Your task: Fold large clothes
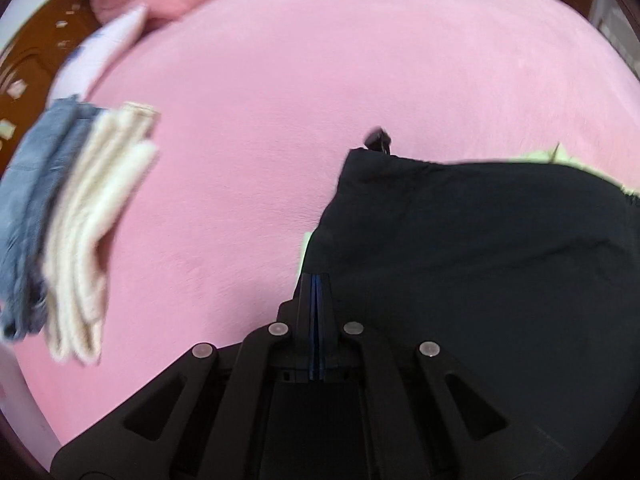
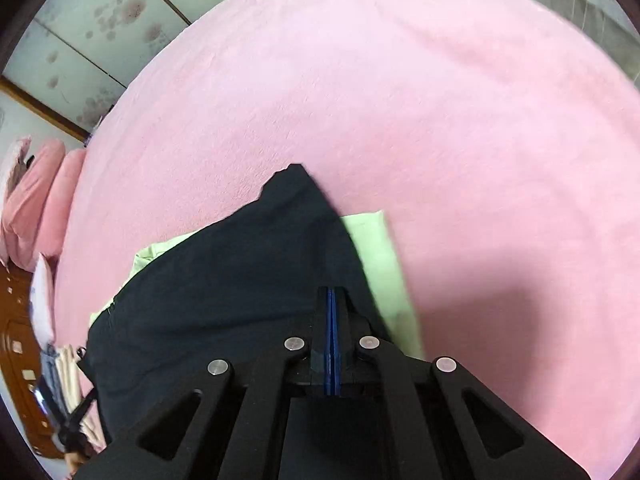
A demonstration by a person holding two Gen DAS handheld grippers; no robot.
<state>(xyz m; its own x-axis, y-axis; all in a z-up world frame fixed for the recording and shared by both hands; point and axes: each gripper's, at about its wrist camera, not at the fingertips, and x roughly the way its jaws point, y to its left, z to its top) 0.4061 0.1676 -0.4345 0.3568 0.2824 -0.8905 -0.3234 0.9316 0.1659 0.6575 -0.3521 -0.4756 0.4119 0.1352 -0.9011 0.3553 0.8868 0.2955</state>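
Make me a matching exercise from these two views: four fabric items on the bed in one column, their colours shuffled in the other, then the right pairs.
Column one:
1. bed cover
2. garment under both grippers
3. cloth beneath that garment
4. folded piece at the far left of the side pile

Column two:
A. light green
B. denim blue
C. pink
D. very dark, near black

Pairs: 1-C, 2-D, 3-A, 4-B
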